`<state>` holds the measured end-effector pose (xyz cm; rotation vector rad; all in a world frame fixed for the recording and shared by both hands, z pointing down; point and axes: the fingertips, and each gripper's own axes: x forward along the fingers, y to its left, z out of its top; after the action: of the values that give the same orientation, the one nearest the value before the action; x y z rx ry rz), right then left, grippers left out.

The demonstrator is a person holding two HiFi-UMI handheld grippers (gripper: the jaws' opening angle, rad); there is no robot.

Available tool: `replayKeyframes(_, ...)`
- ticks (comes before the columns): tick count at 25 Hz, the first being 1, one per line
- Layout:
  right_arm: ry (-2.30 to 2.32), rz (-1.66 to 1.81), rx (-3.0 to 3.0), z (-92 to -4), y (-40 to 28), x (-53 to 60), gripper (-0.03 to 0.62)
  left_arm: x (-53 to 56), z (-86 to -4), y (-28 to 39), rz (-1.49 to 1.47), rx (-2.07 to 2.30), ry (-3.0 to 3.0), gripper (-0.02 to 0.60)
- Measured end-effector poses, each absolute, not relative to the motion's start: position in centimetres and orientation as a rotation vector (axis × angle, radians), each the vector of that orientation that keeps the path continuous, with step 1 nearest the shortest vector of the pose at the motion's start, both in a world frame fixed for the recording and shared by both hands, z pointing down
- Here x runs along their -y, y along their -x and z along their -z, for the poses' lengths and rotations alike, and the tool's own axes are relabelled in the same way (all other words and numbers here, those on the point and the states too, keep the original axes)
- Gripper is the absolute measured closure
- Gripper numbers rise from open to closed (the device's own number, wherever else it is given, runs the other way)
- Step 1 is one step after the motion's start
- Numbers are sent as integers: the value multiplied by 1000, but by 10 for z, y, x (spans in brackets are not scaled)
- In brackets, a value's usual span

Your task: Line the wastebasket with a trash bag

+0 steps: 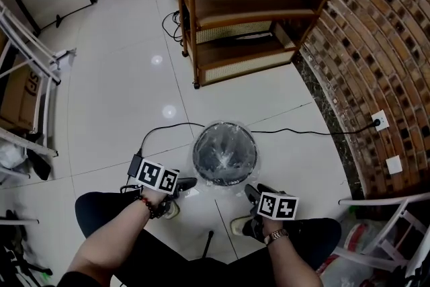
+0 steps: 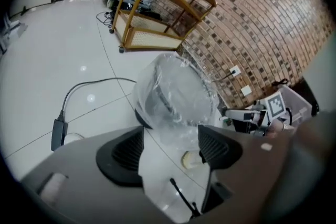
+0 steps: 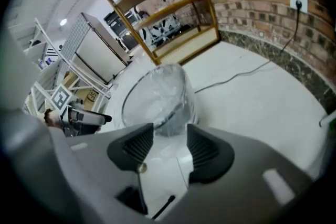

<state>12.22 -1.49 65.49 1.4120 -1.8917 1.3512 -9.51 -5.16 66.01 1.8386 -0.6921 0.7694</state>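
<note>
The wastebasket [image 1: 195, 152] is seen low centre of the head view, round, dark-walled, standing on the floor just above the 2 grippers. A clear trash bag [image 2: 177, 89] is already draped inside it, and its thin crinkled film is folded over the rim, with a loose glossy skirt hanging outside on the near side. The lining is judged almost done; only smoothing seems left.

The left gripper [image 1: 184, 183] is held at the lower left of the basket and the right gripper [image 1: 253, 190] at the lower right, 1 per side, probably so the rim can be worked evenly. Both are angled down at the near rim. In each gripper view the ribbed black pads are parted; film is seen through the gap but is not pinched, so nothing is gripped.

Pale glossy floor tiles [image 1: 127, 77] are seen all round. A black cable [image 1: 295, 132] is run behind the basket to a wall socket [image 1: 380, 119] in the rough brick wall [image 1: 376, 30]. A wooden shelf unit [image 1: 248, 10] is at top centre.
</note>
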Motion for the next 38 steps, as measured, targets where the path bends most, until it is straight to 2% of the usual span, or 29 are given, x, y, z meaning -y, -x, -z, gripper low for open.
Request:
replayKeyframes(5, -1465, -1239, 1968, -631, -136, 70, 398, 95, -639, 83, -704, 812, -1923, 261)
replayKeyframes(20, -1322, -1160, 1825, -693, -132, 117, 399, 139, -699, 65, -901, 849, -1888, 311)
replayKeyframes(22, -1324, -1159, 1816, -696, -133, 120, 416, 143, -702, 62, -916, 856, -1890, 318)
replayKeyframes(30, -1312, -1029, 1771, -703, -132, 126, 421, 153, -708, 63, -1156, 925, -1980, 347)
replayKeyframes(34, -1354, -924, 1778, -687, -138, 132, 418, 158, -709, 52, -1141, 894, -2084, 345)
replayKeyframes(38, -1378, -801, 1817, -663, -142, 149, 399, 166, -696, 62, -1194, 946, -2136, 297)
